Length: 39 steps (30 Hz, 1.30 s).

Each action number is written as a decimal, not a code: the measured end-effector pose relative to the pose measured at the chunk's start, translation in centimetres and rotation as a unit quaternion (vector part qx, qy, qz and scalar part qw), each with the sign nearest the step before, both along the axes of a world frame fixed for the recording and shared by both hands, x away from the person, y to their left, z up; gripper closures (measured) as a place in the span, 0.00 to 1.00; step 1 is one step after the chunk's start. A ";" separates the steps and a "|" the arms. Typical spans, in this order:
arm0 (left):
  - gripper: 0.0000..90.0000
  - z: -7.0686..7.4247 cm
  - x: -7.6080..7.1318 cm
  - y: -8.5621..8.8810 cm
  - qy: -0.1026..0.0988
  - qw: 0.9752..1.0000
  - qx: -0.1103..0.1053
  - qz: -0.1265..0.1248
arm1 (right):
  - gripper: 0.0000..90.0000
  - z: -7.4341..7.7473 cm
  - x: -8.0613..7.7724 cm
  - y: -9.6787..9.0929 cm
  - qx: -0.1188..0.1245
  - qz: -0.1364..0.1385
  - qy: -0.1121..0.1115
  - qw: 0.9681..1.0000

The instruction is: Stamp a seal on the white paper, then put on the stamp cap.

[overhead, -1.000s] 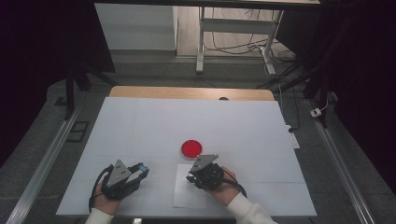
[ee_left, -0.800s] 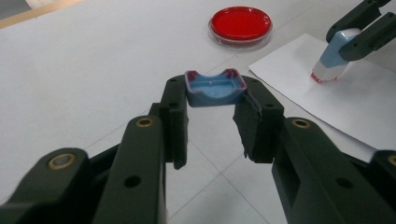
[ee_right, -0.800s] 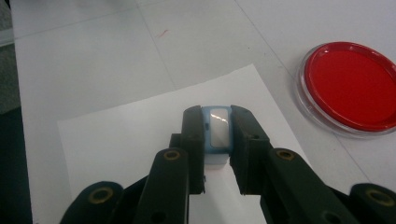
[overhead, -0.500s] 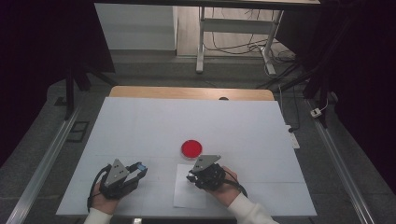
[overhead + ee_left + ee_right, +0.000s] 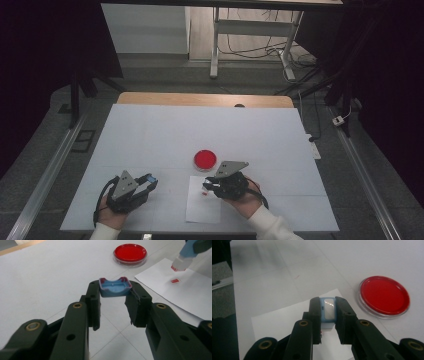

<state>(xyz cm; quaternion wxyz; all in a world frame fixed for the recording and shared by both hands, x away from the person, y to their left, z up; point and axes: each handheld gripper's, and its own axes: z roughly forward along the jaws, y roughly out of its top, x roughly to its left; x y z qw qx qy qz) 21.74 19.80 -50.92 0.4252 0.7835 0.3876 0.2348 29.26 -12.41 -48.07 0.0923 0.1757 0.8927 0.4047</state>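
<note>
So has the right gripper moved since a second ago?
Barely, if at all. In the high view the right gripper still holds the blue stamp over the white paper, just below the red dish.

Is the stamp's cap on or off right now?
Off. The left gripper holds the blue cap alone, while the right gripper holds the stamp over the white paper.

Right gripper (image 5: 328, 312) rising from the bottom edge, black jaws clamped on a small blue-framed stamp (image 5: 328, 311) with a pale glossy face. Beneath it, a white paper sheet (image 5: 284, 322) lying flat on the white tabletop (image 5: 287, 265). Right of the jaws, apart from the paper, a round clear dish (image 5: 384, 295) filled with red.
</note>
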 end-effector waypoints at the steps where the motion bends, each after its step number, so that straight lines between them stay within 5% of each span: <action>1: 0.72 0.0 0.0 0.0 0.000 1.000 0.000 0.000 | 0.83 0.1 0.1 -0.1 0.007 -0.001 0.002 1.000; 19: 0.72 -0.1 0.2 0.2 0.002 1.000 0.001 0.002 | 0.83 2.1 1.0 -3.0 0.108 -0.041 -0.012 0.993; 39: 0.72 -0.2 0.4 -0.2 0.001 1.000 0.003 0.000 | 0.83 2.4 1.0 -3.2 0.115 -0.041 -0.016 0.992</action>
